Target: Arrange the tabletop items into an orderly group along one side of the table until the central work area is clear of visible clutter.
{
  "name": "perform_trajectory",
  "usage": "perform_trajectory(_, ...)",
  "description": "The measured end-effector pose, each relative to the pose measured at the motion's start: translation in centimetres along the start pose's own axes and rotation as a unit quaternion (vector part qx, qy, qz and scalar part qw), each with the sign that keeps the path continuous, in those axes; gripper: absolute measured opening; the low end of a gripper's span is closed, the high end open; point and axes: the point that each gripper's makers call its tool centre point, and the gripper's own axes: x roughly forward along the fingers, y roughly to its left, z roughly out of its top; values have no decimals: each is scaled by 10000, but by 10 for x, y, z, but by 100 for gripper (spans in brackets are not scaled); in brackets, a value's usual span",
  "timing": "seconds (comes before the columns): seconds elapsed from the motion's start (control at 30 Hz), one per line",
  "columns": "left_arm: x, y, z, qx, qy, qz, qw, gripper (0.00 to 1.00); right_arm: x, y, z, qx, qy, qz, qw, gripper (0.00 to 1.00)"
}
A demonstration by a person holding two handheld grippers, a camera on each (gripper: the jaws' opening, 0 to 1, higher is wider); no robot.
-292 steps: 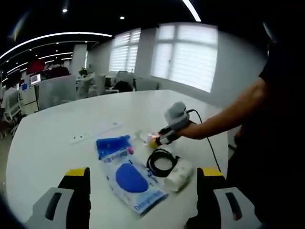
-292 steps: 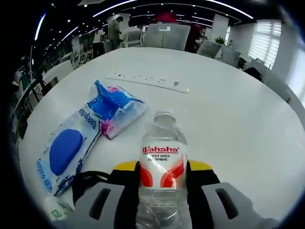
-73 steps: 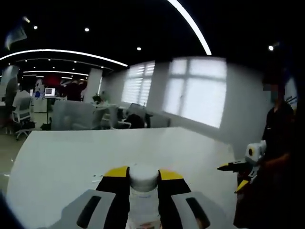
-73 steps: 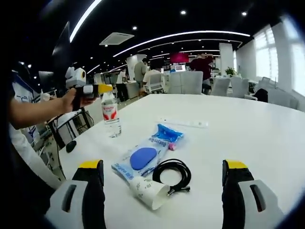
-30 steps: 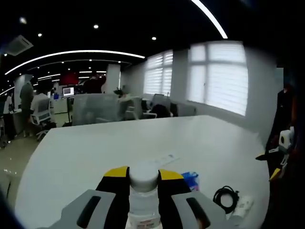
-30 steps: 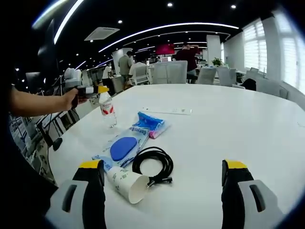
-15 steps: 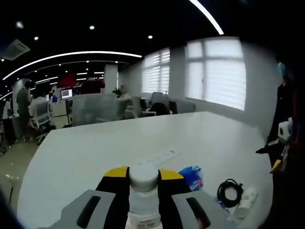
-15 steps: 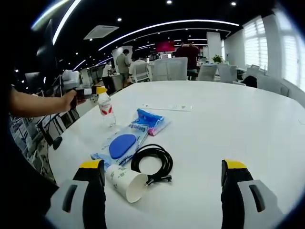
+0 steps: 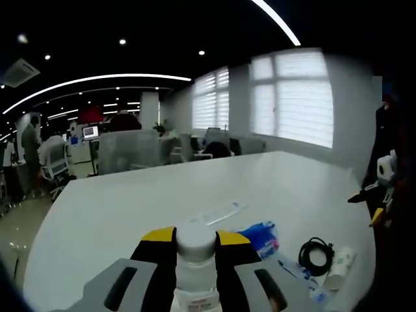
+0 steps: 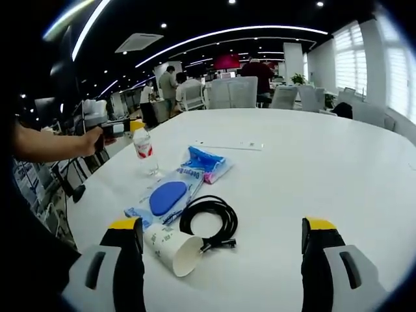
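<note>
A clear water bottle (image 10: 146, 155) with a red label stands upright near the table's left edge. My left gripper (image 10: 120, 127) is shut around its neck, held by a person's hand. In the left gripper view the white bottle cap (image 9: 195, 242) sits between the yellow-tipped jaws of the left gripper (image 9: 195, 237). My right gripper (image 10: 221, 227) hangs open above the table's near edge, with nothing between its jaws. Just beyond it lie a tipped paper cup (image 10: 172, 248), a coiled black cable (image 10: 208, 218), a blue-and-white packet (image 10: 168, 195) and a blue tissue pack (image 10: 207, 164).
A white power strip (image 10: 231, 145) lies flat past the tissue pack. The round white table (image 10: 325, 169) stretches bare to the right and far side. Office chairs and people stand beyond the table. The right gripper (image 9: 380, 195) shows at the left gripper view's right edge.
The bottle went from my right gripper to my left and now stands near the table's left edge. Over the last second it sank slightly. My right gripper stayed open.
</note>
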Motion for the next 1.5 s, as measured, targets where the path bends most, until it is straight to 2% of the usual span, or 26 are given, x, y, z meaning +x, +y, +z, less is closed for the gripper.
perform_trajectory(0.23, -3, 0, 0, 76, -19, -28, 10000, 20, 0, 2, -1, 0, 13, 15, 10000, 97)
perform_trajectory(0.37, -6, -1, 0, 285, -42, -46, 9996, 21, 0, 3, -1, 14, 8, 16, 10000, 97)
perform_trajectory(0.67, -7, -1, -4, 158, -9, -60, 9999, 22, 1, 6, 1, 66, -48, 36, 10000, 97)
perform_trajectory(0.73, -8, -1, -4, 116, 18, -6, 9999, 27, 1, 8, 3, 68, -86, 43, 9999, 97)
perform_trajectory(0.8, -8, -3, -1, 165, -16, 132, 9998, 33, 2, 11, 3, 49, -73, 66, 9999, 97)
perform_trajectory(0.87, -10, -1, 9, 215, -214, 347, 9989, 32, 2, 12, 2, 40, -62, 83, 9999, 97)
perform_trajectory(0.9, -12, -1, 10, 127, -170, 441, 9988, 34, 2, 13, 1, 37, -52, 99, 9999, 97)
perform_trajectory(0.97, -13, 4, 15, 30, -335, 557, 9979, 35, 2, 13, -1, 38, -45, 123, 9999, 97)
perform_trajectory(1.07, -18, 0, 19, 6, -382, 646, 9972, 33, 2, 14, -3, 43, -31, 140, 9999, 97)
perform_trajectory(1.1, -22, 5, 21, 1, -430, 853, 9954, 33, 1, 14, -4, 55, -26, 156, 9999, 97)
perform_trajectory(1.23, -30, 9, 19, -62, -463, 1283, 9906, 35, 1, 15, -7, 74, -12, 192, 9998, 97)
perform_trajectory(1.4, -37, -1, 12, -7, -326, 1679, 9853, 34, 2, 18, -9, 59, 22, 275, 9996, 97)
perform_trajectory(1.47, -39, -4, 10, -137, -285, 1823, 9827, 34, 3, 19, -9, 53, 26, 312, 9995, 97)
perform_trajectory(1.5, -40, 0, 8, -170, -256, 1900, 9813, 34, 3, 20, -9, 30, 37, 335, 9994, 97)
